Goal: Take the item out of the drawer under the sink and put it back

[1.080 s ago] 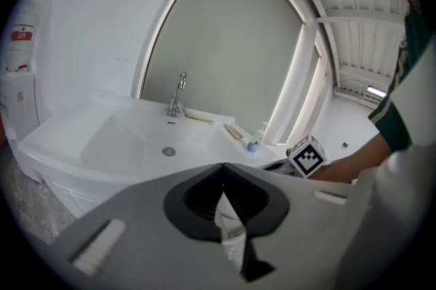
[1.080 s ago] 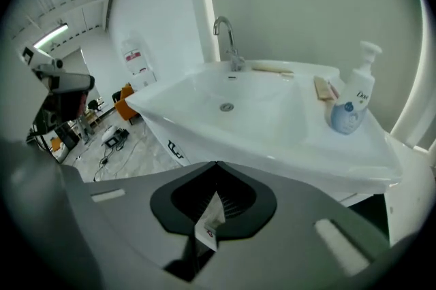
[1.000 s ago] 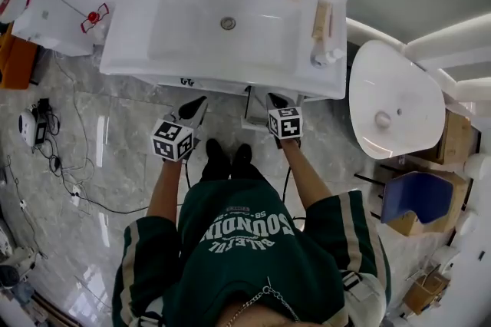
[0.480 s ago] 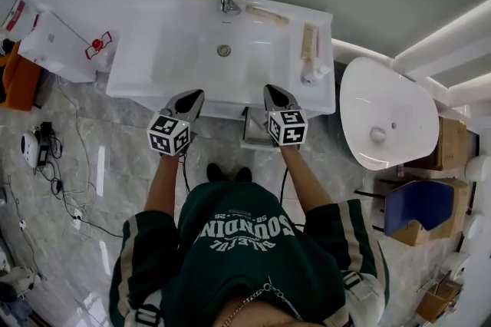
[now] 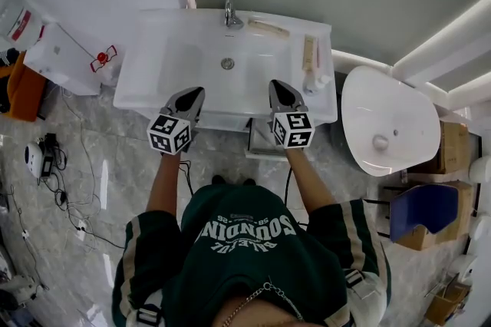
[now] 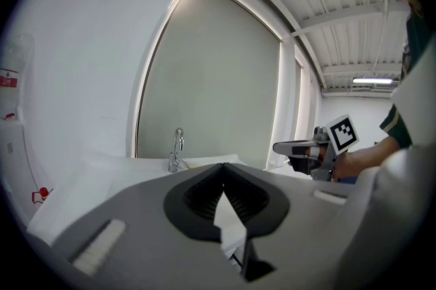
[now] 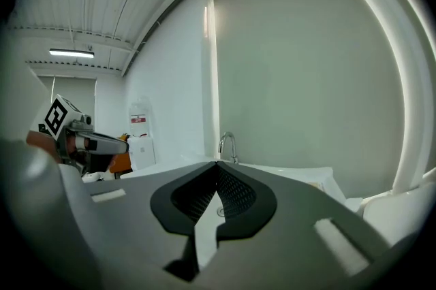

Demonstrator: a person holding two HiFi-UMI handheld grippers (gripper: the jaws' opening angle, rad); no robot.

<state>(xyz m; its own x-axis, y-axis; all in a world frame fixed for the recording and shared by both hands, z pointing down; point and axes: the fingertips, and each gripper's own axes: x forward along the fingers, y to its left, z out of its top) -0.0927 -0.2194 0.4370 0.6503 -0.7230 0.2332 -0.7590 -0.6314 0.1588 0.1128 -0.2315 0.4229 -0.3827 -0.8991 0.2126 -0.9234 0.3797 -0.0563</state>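
The broad, glossy white sink (image 5: 184, 68), rectangular with rounded corners, lies before you. The pale, boxy drawer (image 5: 263, 141) juts out from under its front edge, and you cannot tell from above whether the item lies inside. You hold the left gripper (image 5: 193, 97) and right gripper (image 5: 280, 90) side by side over the sink's front rim, each with its matte grey, ribbed jaws clenched tip to tip on nothing, while the slim chrome faucet (image 5: 229, 13) stands at the back rim.
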